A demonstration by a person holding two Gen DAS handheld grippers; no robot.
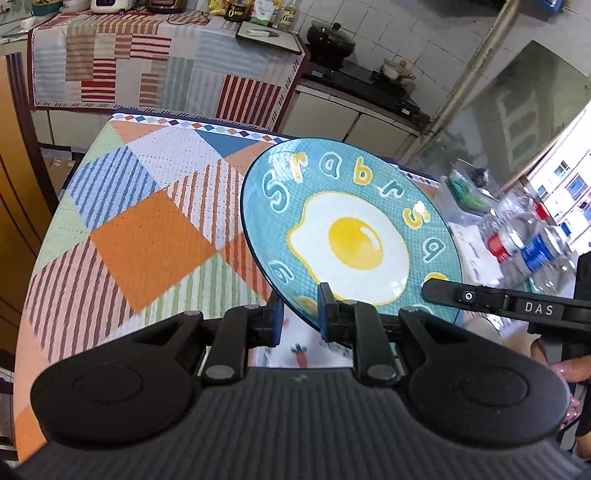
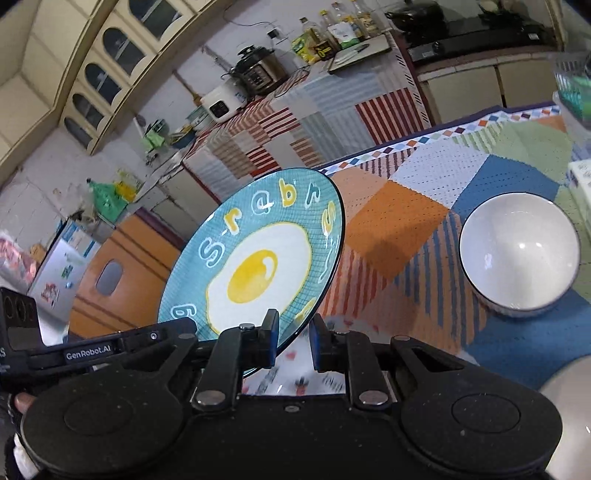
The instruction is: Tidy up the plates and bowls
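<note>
- Left tongs (image 1: 301,314): blue pads (image 1: 327,306) clamped on the near rim of the fried-egg plate (image 1: 351,229), one pad above the rim and one below it
- Fried-egg plate, also in the right wrist view (image 2: 255,258): teal, with a fried egg printed at its centre and a ring of letters round its border; it is held tilted in the air above the worktop (image 1: 147,229), its printed face toward both cameras
- Right tongs (image 2: 293,334): the left pad (image 2: 273,334) sits against the plate's lower rim and the right pad stands just off the edge; whether the pair actually pinches the rim cannot be told from either view
- In the left wrist view the right device enters from the right edge as a black bar marked "DAS", crossing the plate's lower right
- White bowl (image 2: 519,254): upright on the worktop, to the right of the plate and well apart from it
- Worktop: covered by a patchwork cloth of orange, blue, green and striped panels
- Background: a counter draped in striped cloth, carrying a pressure cooker (image 2: 258,70) and several bottles (image 2: 332,33)
</note>
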